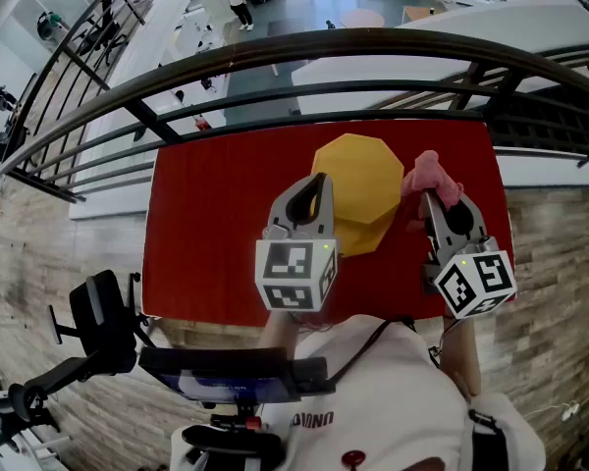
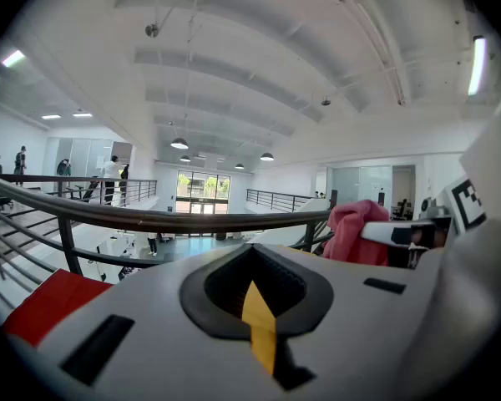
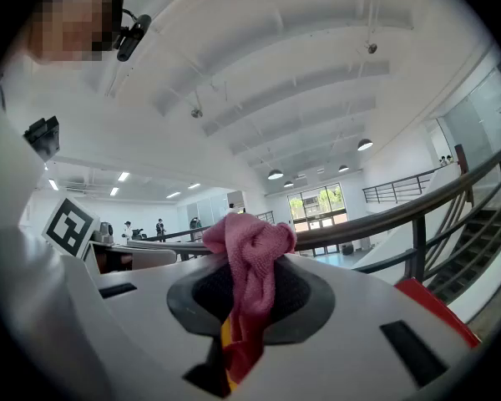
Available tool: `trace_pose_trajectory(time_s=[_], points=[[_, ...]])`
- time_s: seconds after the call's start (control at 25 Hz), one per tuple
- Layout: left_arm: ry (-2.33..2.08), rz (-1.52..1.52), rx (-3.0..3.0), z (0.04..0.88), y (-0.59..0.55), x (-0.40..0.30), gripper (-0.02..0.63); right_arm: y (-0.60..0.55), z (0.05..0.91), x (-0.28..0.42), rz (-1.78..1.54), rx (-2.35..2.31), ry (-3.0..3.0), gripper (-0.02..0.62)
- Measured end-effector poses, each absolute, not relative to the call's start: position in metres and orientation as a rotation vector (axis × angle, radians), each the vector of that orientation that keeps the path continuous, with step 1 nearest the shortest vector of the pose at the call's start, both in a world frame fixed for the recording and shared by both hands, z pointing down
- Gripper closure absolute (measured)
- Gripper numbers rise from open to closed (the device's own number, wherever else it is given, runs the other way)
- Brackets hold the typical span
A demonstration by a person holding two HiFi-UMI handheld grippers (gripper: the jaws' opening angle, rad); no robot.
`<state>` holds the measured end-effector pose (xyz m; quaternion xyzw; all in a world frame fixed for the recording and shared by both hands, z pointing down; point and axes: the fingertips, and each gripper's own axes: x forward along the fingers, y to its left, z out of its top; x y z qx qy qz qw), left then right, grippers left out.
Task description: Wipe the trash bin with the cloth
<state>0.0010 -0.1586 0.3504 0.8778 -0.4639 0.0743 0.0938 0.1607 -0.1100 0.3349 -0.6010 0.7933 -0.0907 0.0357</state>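
Note:
The yellow trash bin (image 1: 358, 180) stands in the middle of the red table (image 1: 206, 224) in the head view. My left gripper (image 1: 319, 183) is raised in front of the bin's left side, shut and empty, tilted upward. My right gripper (image 1: 430, 196) is just right of the bin, shut on a bunched pink cloth (image 1: 430, 175) that sticks out above its tips. The left gripper view looks over the closed left gripper (image 2: 255, 253) at the ceiling, with the cloth (image 2: 351, 232) to the right. In the right gripper view the cloth (image 3: 250, 249) hangs down between the jaws. Neither gripper view shows the bin.
A dark curved railing (image 1: 275, 52) runs just beyond the table's far edge, with an open hall below. A black stand with a pad (image 1: 98, 322) sits at the lower left, off the table. A black device (image 1: 236, 373) hangs at the person's chest.

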Motion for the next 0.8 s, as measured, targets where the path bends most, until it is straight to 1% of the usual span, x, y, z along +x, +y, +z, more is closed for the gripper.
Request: trace_pose_trajectory(time_s=[0.4,0.56,0.8], points=[[-1.373,0.243,2.623,0.351,-0.156,-0.001,0.611,-0.109,0.336,0.156,-0.277,-1.839,2.435,0.532],[-1.302,0.319,2.652,0.358,-0.154,0.01,0.611,-0.107,0.338,0.159,-0.295,-1.834,2.427,0.531],[-1.185,0.484,2.637,0.38,-0.149,0.022,0.609,-0.108,0.364,0.166,-0.521,-1.774,2.365,0.531]])
